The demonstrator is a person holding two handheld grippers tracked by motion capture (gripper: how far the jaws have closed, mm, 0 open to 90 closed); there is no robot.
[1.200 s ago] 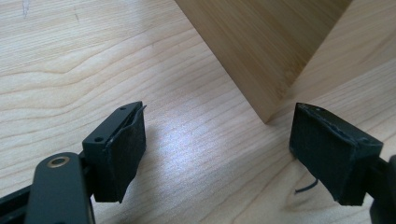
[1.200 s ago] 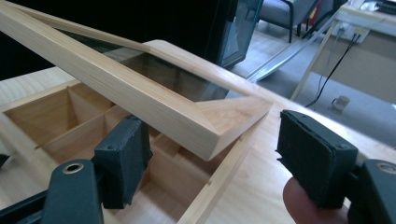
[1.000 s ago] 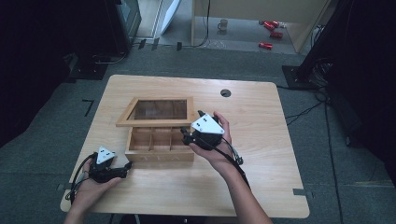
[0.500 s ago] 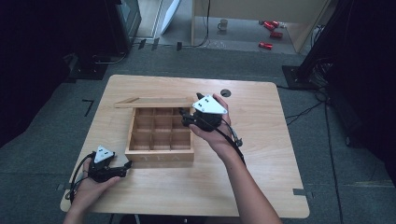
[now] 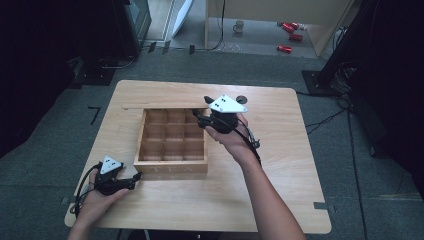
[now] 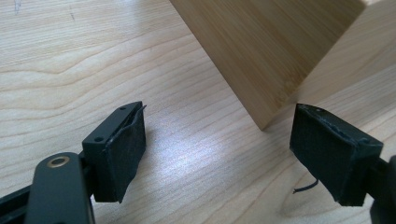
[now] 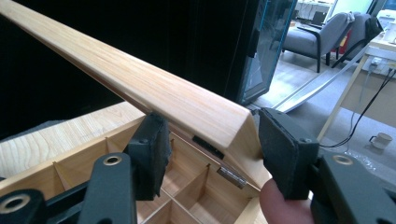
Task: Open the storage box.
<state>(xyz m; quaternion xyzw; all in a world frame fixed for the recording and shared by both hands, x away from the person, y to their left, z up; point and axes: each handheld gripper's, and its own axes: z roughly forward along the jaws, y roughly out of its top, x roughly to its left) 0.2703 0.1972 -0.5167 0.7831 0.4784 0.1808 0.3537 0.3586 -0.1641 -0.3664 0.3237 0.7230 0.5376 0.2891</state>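
My right gripper point(image 7: 212, 151) has its jaws spread to either side of the corner of the raised wooden lid point(image 7: 154, 93), above the box's point(image 7: 187, 186) empty compartments and a small metal hinge point(image 7: 230, 173), with my fingertip point(image 7: 282, 205) under the right jaw.

surface: wooden table point(image 5: 280, 170) | on it: open wooden tea box point(image 5: 171, 167), near centre-left

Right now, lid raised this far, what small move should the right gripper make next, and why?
Probably tip the lid a little farther back, then let go: the right gripper straddles its corner, the hinge shows, and the tea box compartments look empty.
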